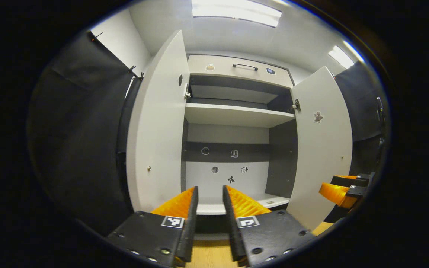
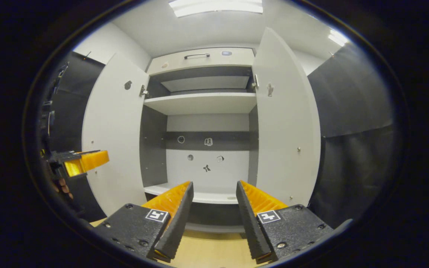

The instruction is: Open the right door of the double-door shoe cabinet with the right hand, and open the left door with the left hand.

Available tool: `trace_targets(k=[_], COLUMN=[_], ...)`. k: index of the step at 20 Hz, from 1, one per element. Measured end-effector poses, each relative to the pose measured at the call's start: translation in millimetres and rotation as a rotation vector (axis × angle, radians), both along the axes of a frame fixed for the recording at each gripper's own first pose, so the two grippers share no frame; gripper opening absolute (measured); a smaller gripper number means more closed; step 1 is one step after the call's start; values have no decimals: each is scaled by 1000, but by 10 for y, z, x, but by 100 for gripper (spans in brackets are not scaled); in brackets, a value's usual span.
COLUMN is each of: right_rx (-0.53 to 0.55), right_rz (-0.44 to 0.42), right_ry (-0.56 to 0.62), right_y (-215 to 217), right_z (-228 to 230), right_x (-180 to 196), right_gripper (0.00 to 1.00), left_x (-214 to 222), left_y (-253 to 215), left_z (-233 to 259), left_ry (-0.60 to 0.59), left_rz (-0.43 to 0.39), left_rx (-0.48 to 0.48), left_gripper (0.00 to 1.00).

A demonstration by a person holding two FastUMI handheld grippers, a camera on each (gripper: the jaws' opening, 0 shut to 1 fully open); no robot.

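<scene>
White doors both stand swung out: left door point(image 1: 158, 123) left of the empty, narrowly parted left hand-held gripper point(image 1: 210, 197), right door point(image 2: 285, 119) right of the empty, wider right hand-held gripper point(image 2: 214, 197).

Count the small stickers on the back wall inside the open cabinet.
4: two on the dark band, one left, one right; two on the white panel below. The black mark lower down may be another.
</scene>
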State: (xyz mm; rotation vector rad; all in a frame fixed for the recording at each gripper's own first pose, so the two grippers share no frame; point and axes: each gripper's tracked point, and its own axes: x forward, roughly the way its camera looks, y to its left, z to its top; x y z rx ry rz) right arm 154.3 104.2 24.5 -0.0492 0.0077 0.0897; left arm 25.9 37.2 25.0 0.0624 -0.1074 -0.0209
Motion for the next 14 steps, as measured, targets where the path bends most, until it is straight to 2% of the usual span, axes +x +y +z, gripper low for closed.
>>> trace_targets(k=[1,2,5,6,8,9,10,11,13,14], right_rx=[-3,-9,2,15,36,35,27,19,12,10], right_rz=[-14,-27,-60,-62,-54,-54,-56,-55,-50,-41], right_ry=[9,21,35,35,38,37,31,22,5,-6], right_y=[-79,-165,-313,-336,-334,-336,-356,-355,-321,-299], right_z=[-50,-106,-183,-203,-219,-213,-195,-170,-129,-106], right_x=[0,18,73,84,87,93,87,84,58,44], right_gripper=[73,73,73,77,77,73,77,74,77,74], left_x=[37,72,112,107,97,87,70,58,26,24], left_y=[-26,-117,-282,-286,-258,-240,-226,-197,-186,-188], left_z=[-38,-131,-313,-322,-324,-327,-334,-339,-374,-391], left_ry=[-10,1,47,45,48,58,72,82,103,110], left_rz=[9,-4,-34,-21,0,10,28,49,67,66], left_rx=[24,36,-4,-16,-29,-32,-30,-25,-13,-12], left_gripper=[58,60,90,92,94,95,95,95,95,95])
